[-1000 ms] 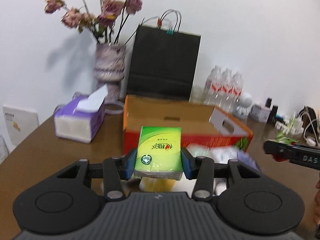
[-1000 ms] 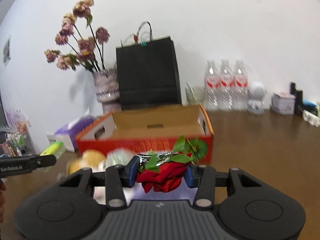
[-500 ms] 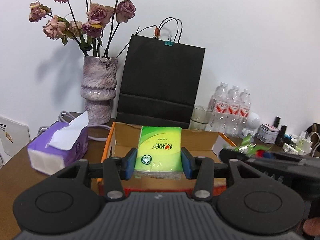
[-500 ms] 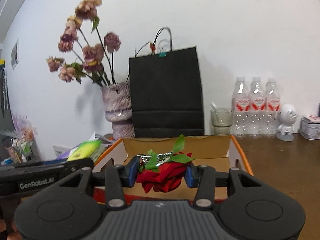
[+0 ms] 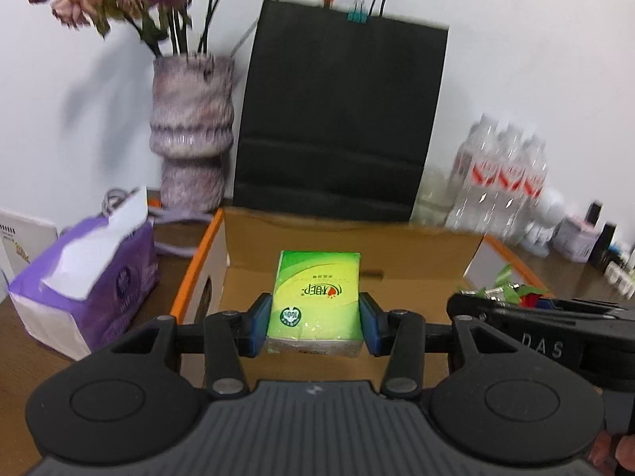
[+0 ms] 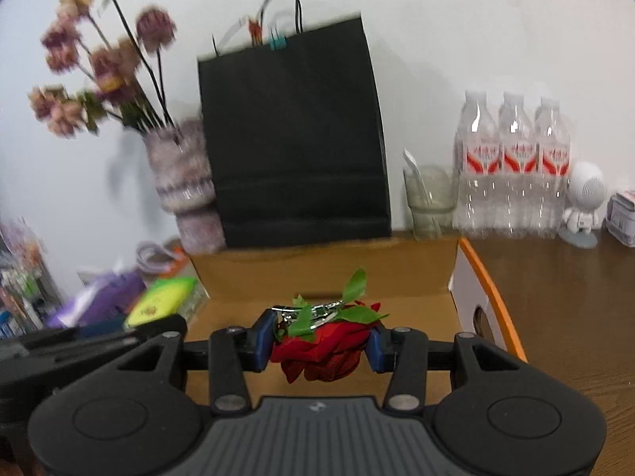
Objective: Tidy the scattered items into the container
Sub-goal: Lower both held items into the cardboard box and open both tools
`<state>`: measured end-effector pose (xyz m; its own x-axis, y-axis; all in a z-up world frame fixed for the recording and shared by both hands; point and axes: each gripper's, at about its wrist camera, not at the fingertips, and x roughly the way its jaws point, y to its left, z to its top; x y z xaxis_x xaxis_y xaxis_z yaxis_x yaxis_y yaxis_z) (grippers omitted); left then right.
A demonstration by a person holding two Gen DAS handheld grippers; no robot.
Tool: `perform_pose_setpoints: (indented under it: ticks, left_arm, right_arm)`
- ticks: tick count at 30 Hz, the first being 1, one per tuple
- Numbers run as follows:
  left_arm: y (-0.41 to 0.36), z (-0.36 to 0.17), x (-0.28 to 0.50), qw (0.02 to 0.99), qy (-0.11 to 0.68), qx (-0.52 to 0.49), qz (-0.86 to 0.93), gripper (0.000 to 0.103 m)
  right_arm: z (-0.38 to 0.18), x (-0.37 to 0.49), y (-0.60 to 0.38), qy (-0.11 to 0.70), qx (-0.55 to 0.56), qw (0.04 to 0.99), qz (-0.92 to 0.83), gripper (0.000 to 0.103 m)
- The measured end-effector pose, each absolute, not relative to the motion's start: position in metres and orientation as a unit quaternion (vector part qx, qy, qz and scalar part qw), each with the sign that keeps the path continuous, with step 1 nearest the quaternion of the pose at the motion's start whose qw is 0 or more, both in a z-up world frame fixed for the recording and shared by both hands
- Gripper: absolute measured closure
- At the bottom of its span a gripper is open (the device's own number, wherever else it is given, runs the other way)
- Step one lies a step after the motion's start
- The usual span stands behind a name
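Left hand-held gripper (image 5: 315, 327): blue pads pinch a green tissue pack (image 5: 316, 302) by its sides, held above the open cardboard box (image 5: 416, 246).
Right hand-held gripper (image 6: 319, 343): pads clamp a red artificial rose (image 6: 322, 353) with green leaves, poised over the same box (image 6: 329, 273).
Side by side: from the left wrist view the right tool (image 5: 528, 333) appears at the right edge; from the right wrist view the tissue pack (image 6: 162, 299) shows at the left.
Box: orange-rimmed, flaps open, on the brown counter (image 6: 563, 301).
Backdrop: black paper bag (image 5: 341, 119), vase of dried flowers (image 5: 190, 131), purple tissue box (image 5: 87, 277), water bottles (image 6: 516, 162), a glass (image 6: 428, 198).
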<state>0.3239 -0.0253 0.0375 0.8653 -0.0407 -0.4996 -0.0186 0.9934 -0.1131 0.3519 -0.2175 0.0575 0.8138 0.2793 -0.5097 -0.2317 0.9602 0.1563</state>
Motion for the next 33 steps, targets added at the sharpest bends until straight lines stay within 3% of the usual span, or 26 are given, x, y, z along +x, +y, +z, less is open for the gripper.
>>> perform_pose_setpoints:
  ticks: [6,12,13,14,16,18,19,22,33]
  left_arm:
    - [-0.019,0.022,0.334,0.952,0.298,-0.067,-0.016,0.057]
    - [-0.018,0.016,0.338,0.946,0.315,-0.068,-0.018,0.053]
    - [-0.019,0.017,0.337,0.947,0.315,-0.066,-0.016,0.049]
    - [-0.019,0.017,0.336,0.947,0.313,-0.065,-0.013,0.038]
    - [-0.021,0.019,0.334,0.948,0.310,-0.064,-0.018,0.027]
    - [-0.023,0.020,0.333,0.951,0.305,-0.051,0.000,0.013]
    - [-0.023,0.022,0.333,0.952,0.303,-0.047,0.014,0.000]
    - [-0.020,0.027,0.330,0.956,0.289,-0.047,0.029,0.000]
    - [-0.016,0.034,0.327,0.958,0.280,-0.050,0.025,0.000]
  right_arm:
    - [0.027,0.369,-0.221,0.333,0.044,0.934,0.119,0.059]
    - [0.022,0.368,-0.224,0.344,0.046,0.931,0.116,0.058]
    - [0.021,0.368,-0.224,0.344,0.044,0.931,0.116,0.055]
    - [0.022,0.367,-0.223,0.345,0.041,0.931,0.114,0.053]
    - [0.025,0.366,-0.221,0.344,0.032,0.932,0.107,0.030]
    - [0.029,0.364,-0.218,0.338,0.016,0.936,0.092,0.018]
    - [0.031,0.363,-0.218,0.337,0.007,0.938,0.080,0.014]
    - [0.034,0.365,-0.222,0.342,0.007,0.938,0.061,0.000]
    - [0.040,0.362,-0.225,0.342,0.022,0.937,0.072,0.000]
